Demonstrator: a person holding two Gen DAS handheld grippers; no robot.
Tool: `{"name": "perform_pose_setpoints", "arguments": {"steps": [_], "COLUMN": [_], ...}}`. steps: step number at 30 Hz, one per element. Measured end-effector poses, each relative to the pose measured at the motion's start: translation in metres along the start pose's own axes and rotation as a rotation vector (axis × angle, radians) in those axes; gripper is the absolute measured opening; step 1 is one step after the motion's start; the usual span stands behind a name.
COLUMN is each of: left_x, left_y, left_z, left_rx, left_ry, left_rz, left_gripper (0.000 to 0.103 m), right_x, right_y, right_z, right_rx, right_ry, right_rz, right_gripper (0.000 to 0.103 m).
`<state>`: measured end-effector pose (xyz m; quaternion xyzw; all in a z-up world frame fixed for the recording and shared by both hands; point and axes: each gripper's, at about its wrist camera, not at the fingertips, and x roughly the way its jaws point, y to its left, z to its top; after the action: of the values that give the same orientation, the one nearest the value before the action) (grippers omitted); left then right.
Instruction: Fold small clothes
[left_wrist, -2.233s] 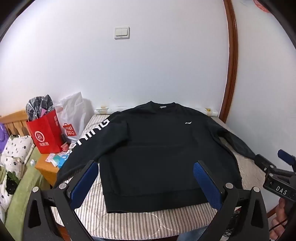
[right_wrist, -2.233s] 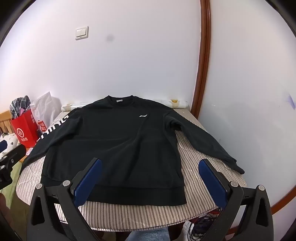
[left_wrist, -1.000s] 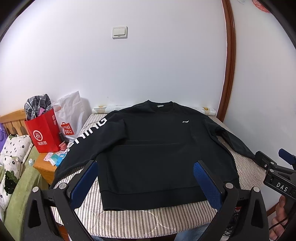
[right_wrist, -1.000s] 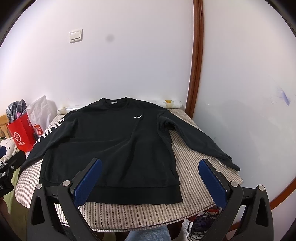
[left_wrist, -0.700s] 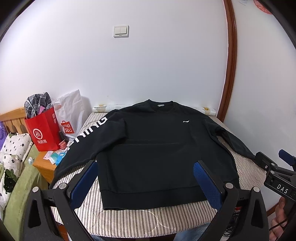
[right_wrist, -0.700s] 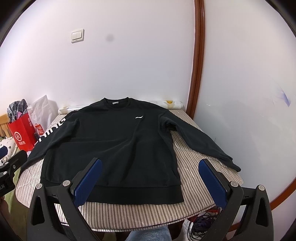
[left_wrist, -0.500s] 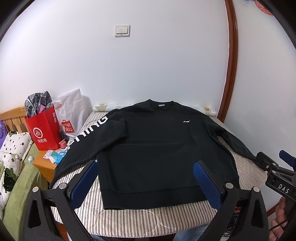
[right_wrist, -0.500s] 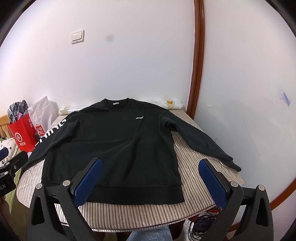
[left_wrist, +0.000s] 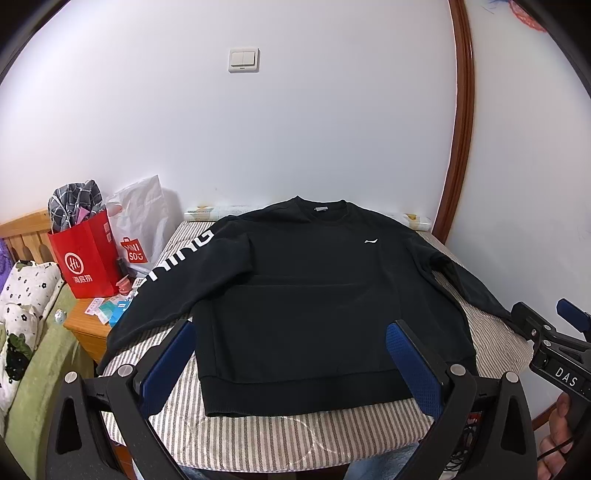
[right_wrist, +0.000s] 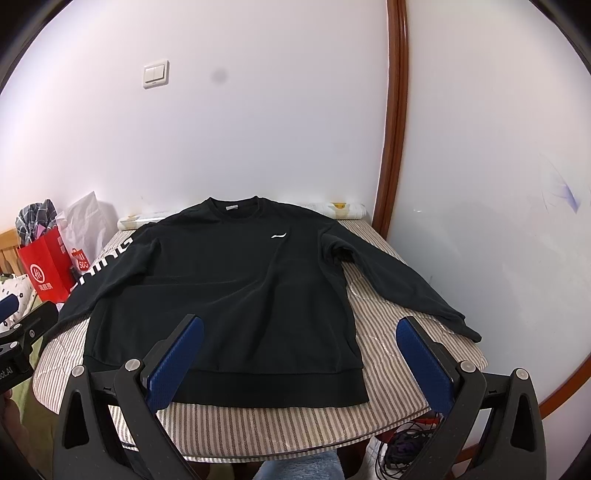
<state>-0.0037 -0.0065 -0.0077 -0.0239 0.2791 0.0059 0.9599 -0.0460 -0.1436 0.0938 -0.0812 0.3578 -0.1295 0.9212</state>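
White-walled room with a striped desk (left_wrist: 295, 439) set against the wall. A black sweatshirt (left_wrist: 314, 295) lies flat, front up and unfolded, on the desk, collar toward the wall, hem at the near edge, both sleeves spread out to the sides. The left tool (left_wrist: 291, 354) hovers above the hem, jaws wide, holding nothing. The right tool (right_wrist: 301, 350) hovers above the hem's right part, jaws also wide and empty. A red bag (left_wrist: 86, 258) and a white bag (left_wrist: 142, 225) stand left of the desk. A light switch (left_wrist: 243, 60) is on the wall.
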Motion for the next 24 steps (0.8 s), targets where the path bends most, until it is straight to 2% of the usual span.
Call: {"name": "perform_pose_setpoints", "arguments": {"steps": [24], "left_x": [-0.0023], "left_y": [0.0052], "left_z": [0.0056], "left_rx": [-0.012], "left_ry": [-0.011], "left_rz": [-0.024], "left_gripper": [0.103], "right_x": [-0.0015], "right_y": [0.0013], "right_z": [-0.0009], "right_rx": [0.000], "right_ry": [-0.010], "right_rz": [-0.002], "right_gripper": [0.102]}}
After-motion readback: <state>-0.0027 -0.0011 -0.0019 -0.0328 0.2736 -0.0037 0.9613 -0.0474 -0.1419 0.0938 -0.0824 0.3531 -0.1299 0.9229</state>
